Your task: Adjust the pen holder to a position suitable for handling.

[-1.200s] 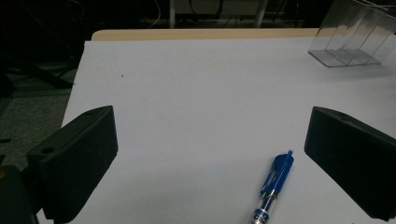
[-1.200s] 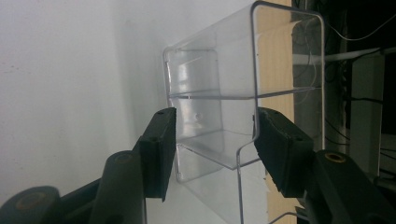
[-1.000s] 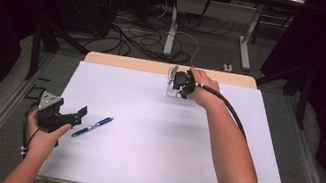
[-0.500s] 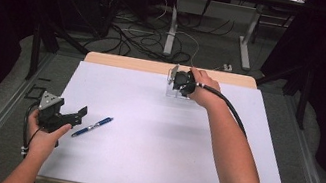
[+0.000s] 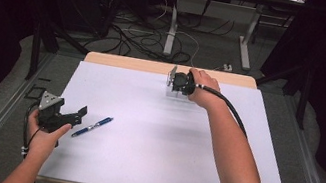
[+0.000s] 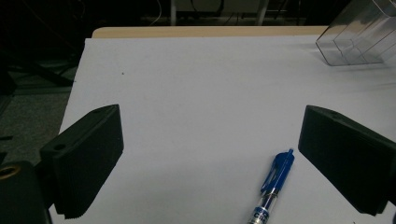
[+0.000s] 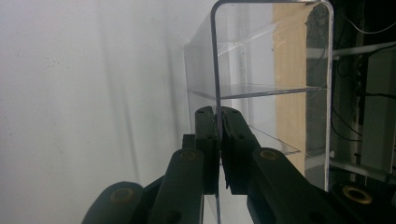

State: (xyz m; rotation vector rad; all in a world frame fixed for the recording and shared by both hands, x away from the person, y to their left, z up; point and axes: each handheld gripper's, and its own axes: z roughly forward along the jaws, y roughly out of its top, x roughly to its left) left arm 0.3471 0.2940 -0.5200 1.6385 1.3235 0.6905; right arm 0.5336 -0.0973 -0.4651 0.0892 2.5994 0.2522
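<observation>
A blue pen (image 5: 92,127) (image 6: 274,182) lies on the white table cover, near the left edge. My left gripper (image 5: 77,113) (image 6: 210,163) is open just left of it, with the pen's clip end between the jaws, nearer the right one. At the far middle of the table stands a clear plastic organizer (image 5: 172,84) (image 7: 271,84) with compartments. My right gripper (image 5: 176,81) (image 7: 218,149) is shut on one thin wall of that organizer. The organizer also appears far off in the left gripper view (image 6: 359,35).
The white cover (image 5: 167,143) spans most of the table, with a wooden strip (image 5: 125,61) along the far edge. Cables and table legs lie on the floor beyond. My right forearm (image 5: 232,149) crosses the right half of the table.
</observation>
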